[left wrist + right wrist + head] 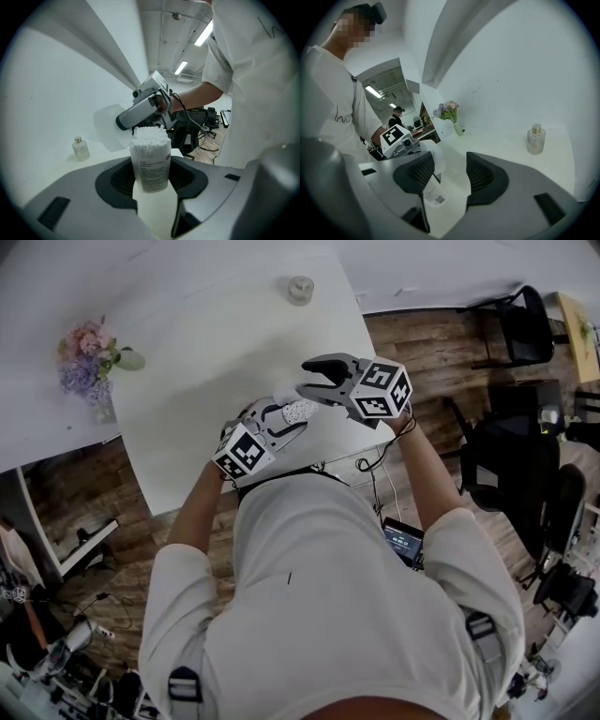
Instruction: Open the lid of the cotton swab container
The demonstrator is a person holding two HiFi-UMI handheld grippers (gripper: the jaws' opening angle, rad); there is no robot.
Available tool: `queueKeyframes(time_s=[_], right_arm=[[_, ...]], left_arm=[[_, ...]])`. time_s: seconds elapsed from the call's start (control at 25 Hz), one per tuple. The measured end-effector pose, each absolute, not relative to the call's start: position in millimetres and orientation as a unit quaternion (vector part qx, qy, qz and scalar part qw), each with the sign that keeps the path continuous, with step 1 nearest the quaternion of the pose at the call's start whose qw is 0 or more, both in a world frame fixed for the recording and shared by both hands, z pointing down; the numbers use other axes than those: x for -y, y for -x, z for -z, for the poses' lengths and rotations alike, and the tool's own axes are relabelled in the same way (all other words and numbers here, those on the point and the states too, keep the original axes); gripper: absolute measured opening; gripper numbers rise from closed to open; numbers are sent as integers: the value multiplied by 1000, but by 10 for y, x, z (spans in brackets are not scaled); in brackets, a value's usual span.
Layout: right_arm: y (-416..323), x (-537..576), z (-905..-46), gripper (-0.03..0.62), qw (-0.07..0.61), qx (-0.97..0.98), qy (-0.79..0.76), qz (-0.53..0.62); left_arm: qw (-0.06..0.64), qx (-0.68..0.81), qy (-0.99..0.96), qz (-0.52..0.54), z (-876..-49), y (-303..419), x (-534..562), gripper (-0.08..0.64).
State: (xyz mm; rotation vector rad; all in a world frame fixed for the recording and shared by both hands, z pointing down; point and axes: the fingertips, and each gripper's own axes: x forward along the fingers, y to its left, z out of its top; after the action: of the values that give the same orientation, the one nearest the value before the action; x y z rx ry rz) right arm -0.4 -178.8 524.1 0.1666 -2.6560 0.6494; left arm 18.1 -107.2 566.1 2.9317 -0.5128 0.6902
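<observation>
My left gripper (pixel 292 414) is shut on the cotton swab container (pixel 302 410), a clear tube with a printed label, held upright over the white table's near edge. In the left gripper view the container (pixel 150 161) has no lid on it and the white swab tips (pixel 149 136) show at its top. The translucent lid (pixel 108 127) hangs at the tip of my right gripper (pixel 306 379), just beyond the container. In the right gripper view the lid (pixel 434 161), with a barcode sticker, lies against the left pad (pixel 417 172). A gap separates it from the right pad (pixel 483 176), so my right gripper (pixel 451 177) stands open.
A small glass bottle (pixel 300 289) stands at the far side of the white table (pixel 216 334). A vase of flowers (pixel 91 367) is at the table's left edge. Black chairs (pixel 525 329) and cables stand on the wooden floor to the right.
</observation>
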Motion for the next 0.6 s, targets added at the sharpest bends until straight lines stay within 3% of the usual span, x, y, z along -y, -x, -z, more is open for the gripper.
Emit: queueKeyframes(time_s=[0.28,0.6], right_arm=[[-194,1698,-4903,216,153,962,-47,-220],[-246,1204,-4938,228,189,961,24,-199]], left_arm=[[68,179,-960,-202,-5523,-84,1148,206],[84,128,-973,-172,-5293,-77,1056,206]])
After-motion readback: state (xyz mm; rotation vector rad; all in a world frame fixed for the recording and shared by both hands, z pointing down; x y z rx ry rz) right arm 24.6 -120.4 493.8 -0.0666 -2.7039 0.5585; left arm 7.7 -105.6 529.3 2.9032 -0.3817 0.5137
